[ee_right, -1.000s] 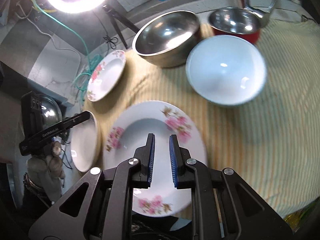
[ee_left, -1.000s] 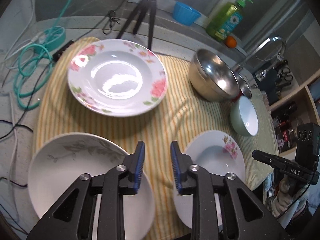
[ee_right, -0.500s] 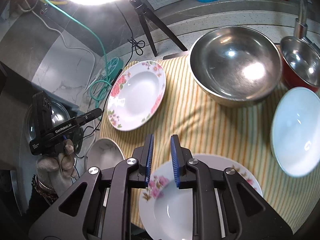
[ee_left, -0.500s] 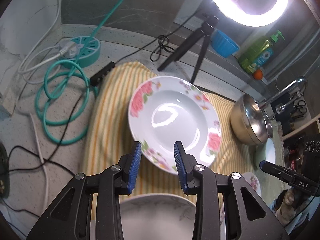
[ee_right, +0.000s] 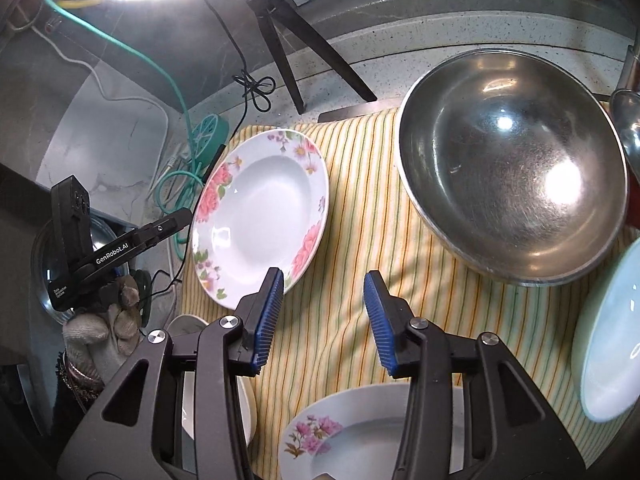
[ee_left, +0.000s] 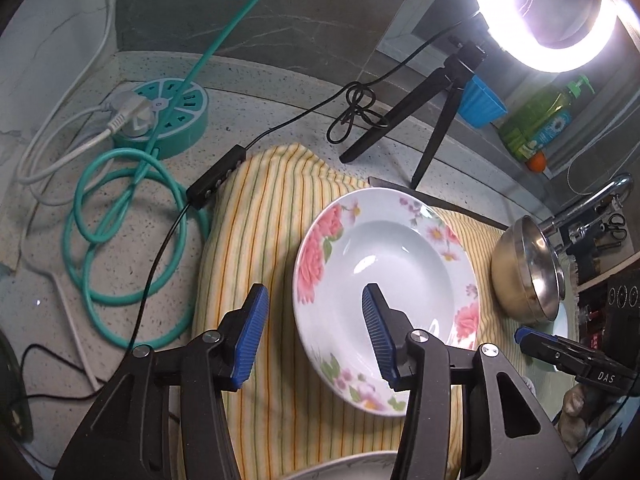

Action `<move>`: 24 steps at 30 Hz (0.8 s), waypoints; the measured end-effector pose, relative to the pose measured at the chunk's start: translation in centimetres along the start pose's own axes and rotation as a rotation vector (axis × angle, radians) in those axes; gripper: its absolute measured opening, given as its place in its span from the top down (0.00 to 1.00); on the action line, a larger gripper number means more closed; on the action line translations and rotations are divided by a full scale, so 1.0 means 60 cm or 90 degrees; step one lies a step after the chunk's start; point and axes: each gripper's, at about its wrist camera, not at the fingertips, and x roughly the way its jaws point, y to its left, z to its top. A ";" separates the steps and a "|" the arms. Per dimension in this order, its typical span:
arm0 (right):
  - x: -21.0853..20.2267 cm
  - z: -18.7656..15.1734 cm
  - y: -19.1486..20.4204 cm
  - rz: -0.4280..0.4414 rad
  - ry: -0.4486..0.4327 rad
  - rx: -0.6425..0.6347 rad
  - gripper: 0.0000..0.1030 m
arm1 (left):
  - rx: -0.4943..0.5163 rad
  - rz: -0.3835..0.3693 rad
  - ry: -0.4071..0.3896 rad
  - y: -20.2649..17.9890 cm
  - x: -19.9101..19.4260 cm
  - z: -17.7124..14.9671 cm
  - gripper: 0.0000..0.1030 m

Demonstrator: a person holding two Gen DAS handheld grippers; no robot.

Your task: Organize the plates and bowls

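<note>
- Left gripper (ee_left: pixel 314 336): jaws opening, nothing pinched. Seen along its fingers, the near-left rim of the rose-patterned plate (ee_left: pixel 384 292) falls in the gap, but no pad presses on it; whether a fingertip hangs over the plate or merely lines up with it is hard to judge from here.
- Rose-patterned plate: lies flat on the striped cloth (ee_left: pixel 256 240), towards the cloth's far left corner, its whole rim visible in the right wrist view (ee_right: pixel 260 216).
- Right gripper (ee_right: pixel 323 318): jaws opening, empty; only bare cloth shows between the blue pads (ee_right: pixel 269 316). The rose plate sits just beyond its left finger.
- Steel bowl (ee_right: pixel 514 168): on the cloth to the right of the rose plate, well apart from it; seen edge-on and partly cut off in the left wrist view (ee_left: pixel 524 272).
- Small floral plate (ee_right: pixel 352 436): at the near edge of the cloth, half hidden behind the right gripper's frame.
- Pale blue bowl (ee_right: pixel 608 352): cropped by the right margin.
- White dish (ee_right: pixel 216 396): largely hidden by the gripper's left finger; probably a pale plate or bowl, pattern not legible.
- Gloved hand (ee_right: pixel 100 320): grips the left tool's handle; the arm is out of frame.
- Ring light (ee_left: pixel 548 16): glare washes out its centre; its tripod (ee_left: pixel 428 116) stands behind the cloth.
</note>
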 end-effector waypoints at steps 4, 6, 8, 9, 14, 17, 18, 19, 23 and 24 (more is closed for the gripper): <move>0.015 0.009 0.004 0.000 0.006 -0.007 0.58 | -0.005 -0.002 0.008 0.004 0.016 0.007 0.54; 0.023 0.014 0.007 0.000 0.008 -0.011 0.58 | -0.006 -0.001 0.011 0.006 0.021 0.010 0.54; 0.031 0.018 0.010 -0.003 0.010 -0.015 0.58 | -0.007 -0.001 0.013 0.008 0.026 0.012 0.54; 0.035 0.019 0.010 -0.003 0.011 -0.015 0.58 | -0.009 -0.003 0.014 0.008 0.027 0.014 0.54; 0.056 0.030 0.008 -0.006 0.017 -0.015 0.62 | -0.005 -0.007 0.022 0.009 0.037 0.018 0.57; 0.064 0.034 0.011 -0.009 0.020 -0.022 0.72 | 0.001 -0.011 0.030 0.007 0.042 0.018 0.63; 0.067 0.036 0.013 -0.009 0.020 -0.024 0.74 | 0.003 -0.010 0.032 0.007 0.043 0.017 0.66; 0.071 0.038 0.014 -0.011 0.021 -0.026 0.76 | 0.006 -0.010 0.033 0.006 0.045 0.017 0.67; 0.081 0.043 0.017 -0.008 0.025 -0.028 0.85 | 0.013 -0.012 0.038 0.002 0.052 0.019 0.76; 0.082 0.044 0.017 -0.007 0.024 -0.030 0.87 | 0.017 -0.013 0.039 0.001 0.052 0.019 0.76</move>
